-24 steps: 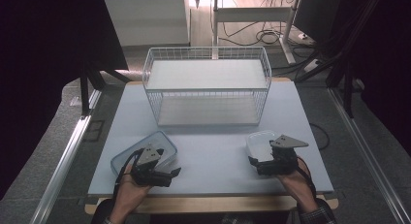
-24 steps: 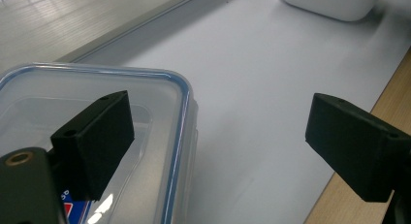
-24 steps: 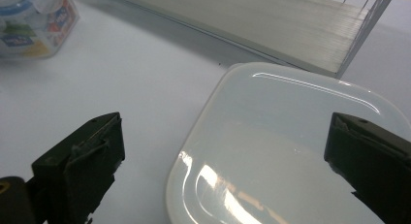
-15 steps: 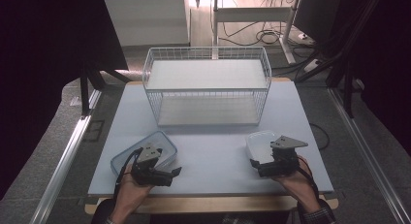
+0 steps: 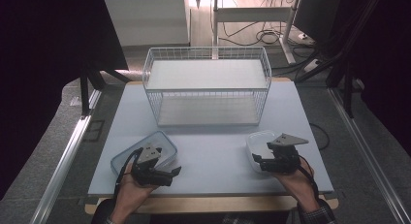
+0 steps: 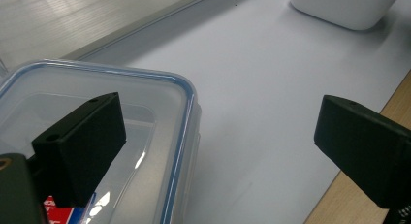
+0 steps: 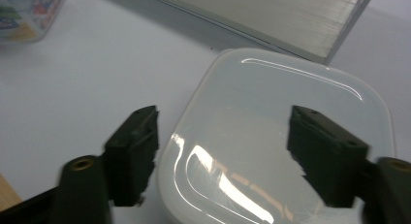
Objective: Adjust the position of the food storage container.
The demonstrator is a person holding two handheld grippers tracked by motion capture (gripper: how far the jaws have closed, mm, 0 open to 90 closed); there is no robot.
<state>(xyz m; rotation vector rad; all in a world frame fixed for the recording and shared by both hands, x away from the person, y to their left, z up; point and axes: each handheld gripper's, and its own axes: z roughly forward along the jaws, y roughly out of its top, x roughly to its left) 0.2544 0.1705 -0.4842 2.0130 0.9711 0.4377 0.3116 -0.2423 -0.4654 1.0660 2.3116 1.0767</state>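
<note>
A clear box with a blue-rimmed lid (image 5: 162, 142) (image 6: 145, 103) lies at the table's front left. My left gripper (image 5: 172, 173) (image 6: 220, 120) hovers at its right side, jaws wide open: one jaw is over the lid, the other over the bare table near the front edge. A white lidded box (image 5: 256, 142) (image 7: 291, 98) lies at the front right. Over it my right gripper (image 5: 259, 162) (image 7: 223, 124) stands open, one jaw beside the box's edge and the other above its lid. The pads press on nothing.
A white wire basket (image 5: 206, 88) stands at the back middle of the pale table (image 5: 213, 146). The table's wooden front edge (image 6: 368, 185) runs close under my left gripper. The white box (image 6: 344, 8) and the clear box (image 7: 24, 10) show across the open middle.
</note>
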